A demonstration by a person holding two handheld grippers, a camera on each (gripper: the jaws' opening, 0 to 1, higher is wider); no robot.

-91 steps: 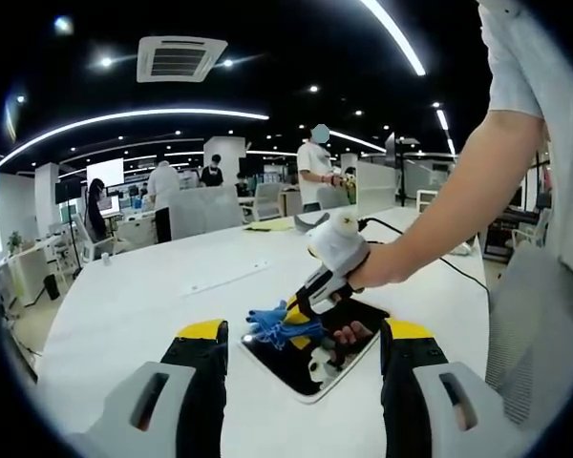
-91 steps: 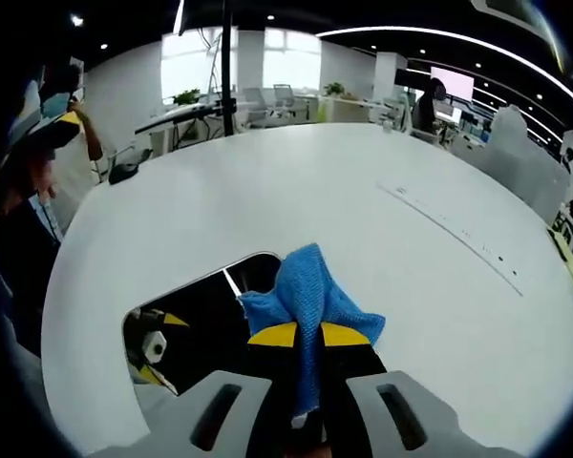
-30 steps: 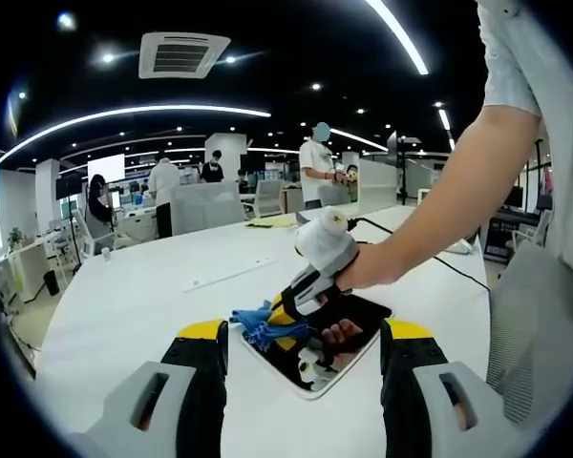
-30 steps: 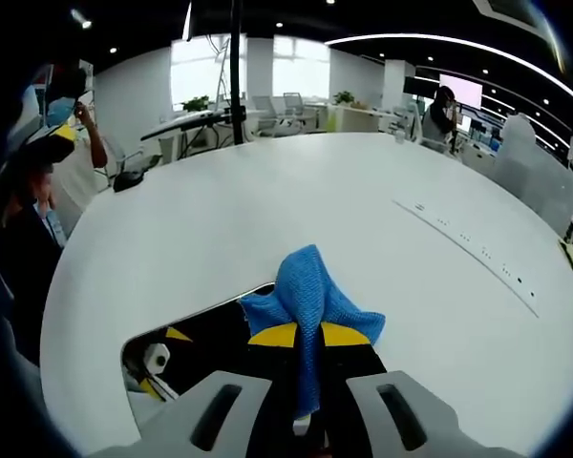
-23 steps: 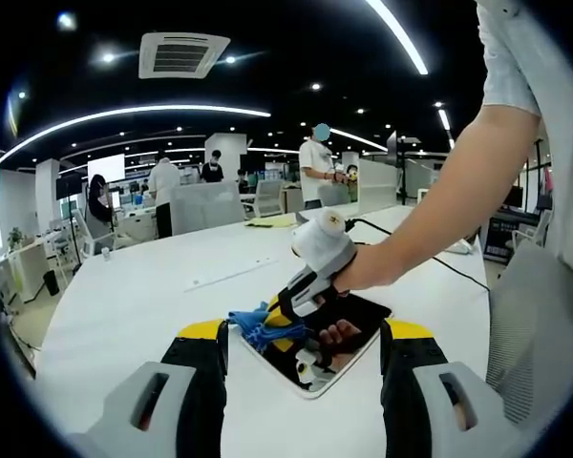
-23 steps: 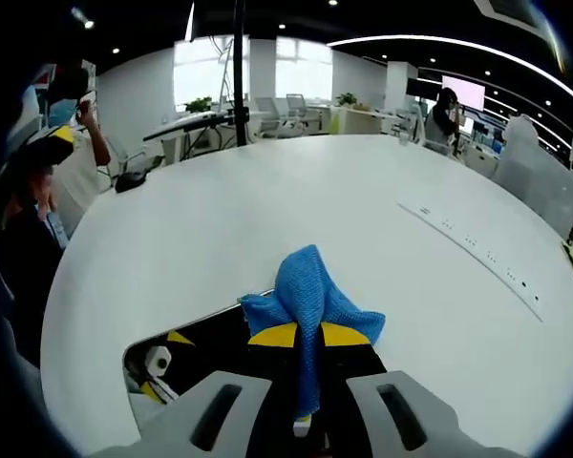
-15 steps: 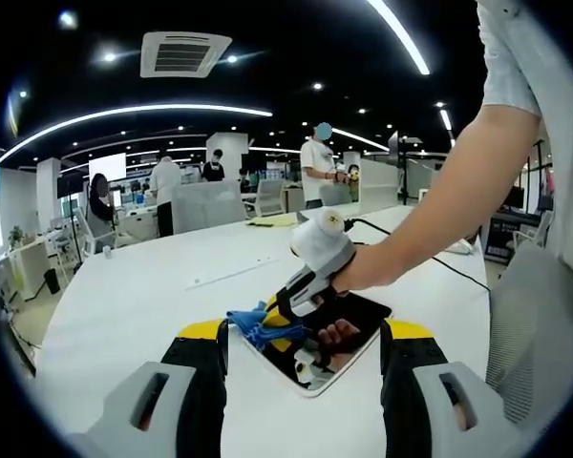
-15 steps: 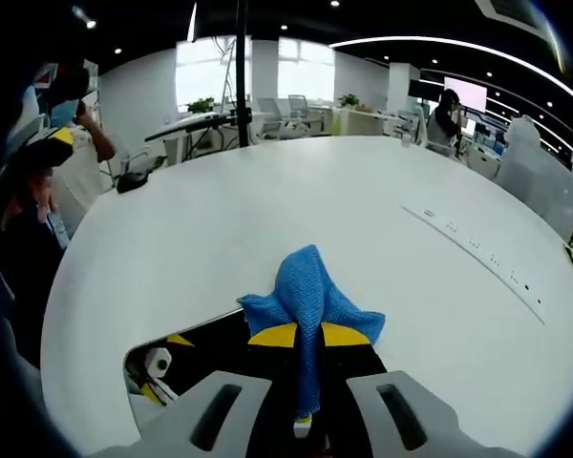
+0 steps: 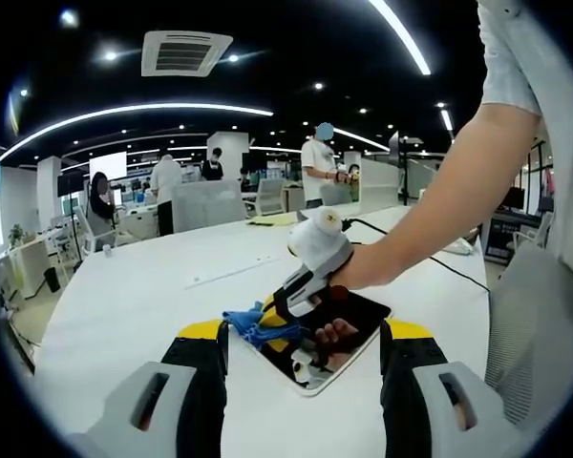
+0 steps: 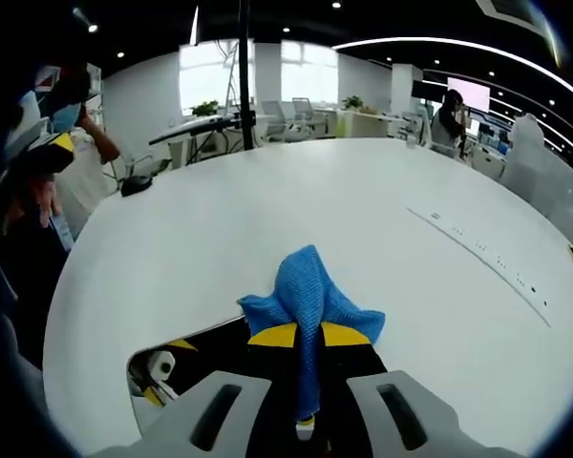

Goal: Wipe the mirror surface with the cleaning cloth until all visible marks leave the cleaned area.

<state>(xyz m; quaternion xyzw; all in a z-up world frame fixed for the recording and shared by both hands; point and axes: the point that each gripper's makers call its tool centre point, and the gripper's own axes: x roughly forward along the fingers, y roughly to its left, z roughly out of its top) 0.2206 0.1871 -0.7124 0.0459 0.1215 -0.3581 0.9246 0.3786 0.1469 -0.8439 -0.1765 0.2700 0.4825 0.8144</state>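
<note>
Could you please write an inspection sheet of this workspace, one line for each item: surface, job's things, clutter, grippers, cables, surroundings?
Surface: white table, large and rounded, with a row of small marks on it.
Job's things: mirror lies flat on the table, dark, reflecting the gripper; blue cleaning cloth sits at the mirror's edge.
Clutter: nothing seen near the mirror.
Grippers: right gripper is shut on the cleaning cloth; left gripper is open, holding nothing, its jaws either side of the mirror in its own view.
Cables: a black cable runs across the table behind the person's arm.
Surroundings: open office with desks, chairs, ceiling lights; several people stand far off.
</note>
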